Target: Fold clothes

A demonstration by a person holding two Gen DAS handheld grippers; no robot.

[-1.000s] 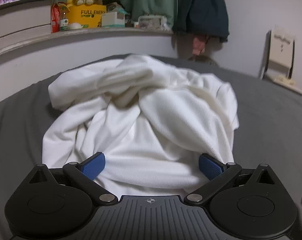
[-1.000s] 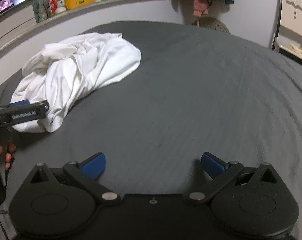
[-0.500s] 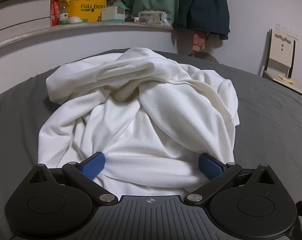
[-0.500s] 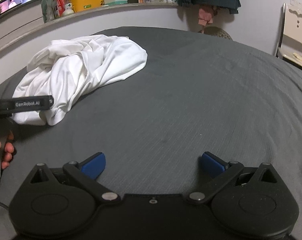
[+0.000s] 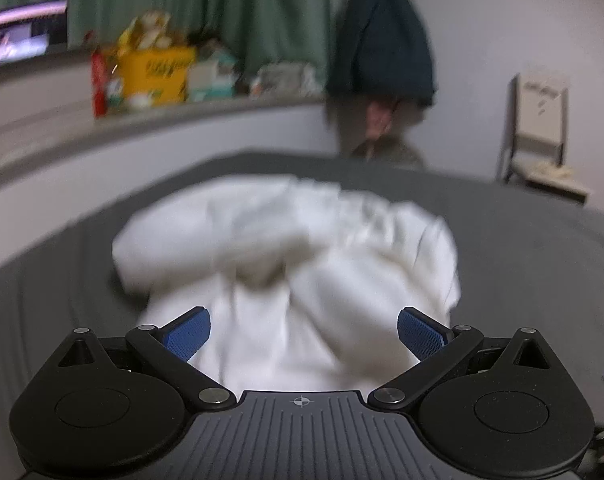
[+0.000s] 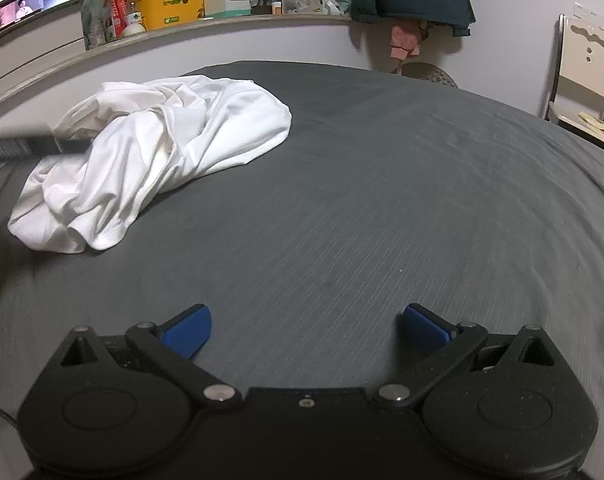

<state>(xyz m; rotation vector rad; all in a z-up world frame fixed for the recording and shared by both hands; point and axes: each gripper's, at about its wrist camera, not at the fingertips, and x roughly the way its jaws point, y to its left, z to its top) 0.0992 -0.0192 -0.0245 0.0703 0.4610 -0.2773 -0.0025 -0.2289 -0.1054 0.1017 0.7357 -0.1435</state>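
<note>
White garment [image 6: 154,152] crumpled in heap on grey bed [image 6: 381,200], unfolded; directly ahead of left gripper [image 5: 303,330], jaws apart, empty; right gripper [image 6: 305,330] well off to garment's right, jaws apart; spreading and all folds left.

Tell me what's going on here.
A person holds a pair of tongs in each hand over a bed with a dark grey sheet. A crumpled white shirt lies in a heap, not yet folded. The left tongs are open, right at the near edge of the shirt. The right tongs are open over bare sheet, well away from it.
</note>
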